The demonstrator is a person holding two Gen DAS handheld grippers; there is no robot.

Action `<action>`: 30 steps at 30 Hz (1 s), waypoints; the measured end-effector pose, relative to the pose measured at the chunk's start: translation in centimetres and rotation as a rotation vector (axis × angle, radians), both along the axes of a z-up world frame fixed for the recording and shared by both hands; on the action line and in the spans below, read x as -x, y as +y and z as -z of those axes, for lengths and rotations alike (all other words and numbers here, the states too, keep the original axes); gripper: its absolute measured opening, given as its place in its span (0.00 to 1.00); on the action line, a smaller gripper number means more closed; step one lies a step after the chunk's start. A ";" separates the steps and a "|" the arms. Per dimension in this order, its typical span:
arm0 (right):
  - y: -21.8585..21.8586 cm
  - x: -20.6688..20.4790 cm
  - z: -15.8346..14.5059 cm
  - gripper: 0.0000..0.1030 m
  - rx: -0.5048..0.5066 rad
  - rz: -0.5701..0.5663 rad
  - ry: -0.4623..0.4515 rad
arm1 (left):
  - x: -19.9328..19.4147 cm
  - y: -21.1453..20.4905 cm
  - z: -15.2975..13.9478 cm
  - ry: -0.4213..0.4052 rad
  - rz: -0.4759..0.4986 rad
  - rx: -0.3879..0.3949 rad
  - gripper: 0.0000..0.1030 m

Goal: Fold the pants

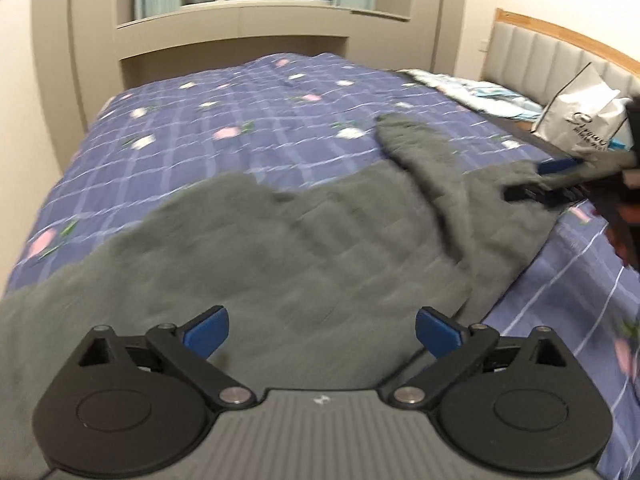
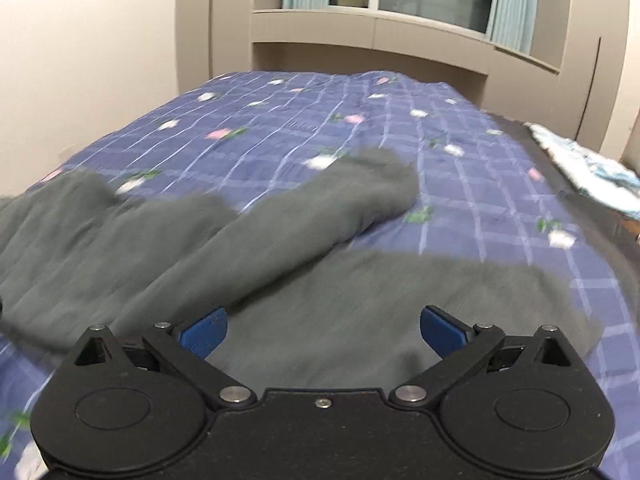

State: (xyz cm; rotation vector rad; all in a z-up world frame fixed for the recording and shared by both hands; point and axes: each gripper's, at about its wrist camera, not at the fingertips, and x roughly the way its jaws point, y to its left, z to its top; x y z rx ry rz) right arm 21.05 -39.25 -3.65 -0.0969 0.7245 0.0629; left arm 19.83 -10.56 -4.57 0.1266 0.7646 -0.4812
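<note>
Hovering both tools over the grey pants (image 1: 304,240) on the checked quilt (image 1: 200,120). Left gripper (image 1: 322,330): jaws wide, nothing held, cloth just ahead of our pads. Right gripper (image 2: 323,330): same, one leg crossing ahead-left of the fingertips. We should flatten that leg before pinching any edge.

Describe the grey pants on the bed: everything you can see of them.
The grey pants are soft, fleecy-looking fabric, spread loosely and rumpled on the blue checked floral bedspread, not yet neatly folded. One leg lies crossed diagonally over the rest, its end pointing toward the far side of the bed. Both views are blurred. The left gripper and right gripper hang open above the cloth, pinching nothing.
</note>
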 end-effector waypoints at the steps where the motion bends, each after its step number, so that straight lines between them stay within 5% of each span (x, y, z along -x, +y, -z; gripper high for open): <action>1: -0.3 -1.3 -0.3 1.00 0.010 0.002 -0.005 | -0.6 -1.0 0.0 -0.006 0.012 0.013 0.99; 7: 0.8 -10.4 -1.5 1.00 0.100 -0.019 0.027 | -4.3 -5.6 0.2 0.030 0.058 0.135 0.99; 10: 1.8 -15.2 -1.1 0.99 0.108 -0.043 0.093 | -5.8 -7.0 0.8 0.083 0.060 0.187 0.88; 15: 4.6 -19.6 0.2 0.82 0.131 -0.070 0.198 | -7.1 -8.6 1.9 0.175 0.110 0.222 0.59; 19: 7.0 -20.3 2.2 0.68 0.253 -0.083 0.274 | -7.6 -9.8 2.7 0.235 0.156 0.234 0.38; 22: 7.6 -20.1 3.7 0.54 0.323 -0.085 0.309 | -7.5 -10.8 3.0 0.254 0.183 0.218 0.12; 25: 6.7 -19.6 3.6 0.16 0.271 -0.070 0.314 | -6.8 -11.2 2.2 0.222 0.175 0.184 0.07; 30: 4.5 -17.7 0.9 0.08 0.192 -0.022 0.221 | -6.0 -11.8 0.2 0.156 0.134 0.142 0.05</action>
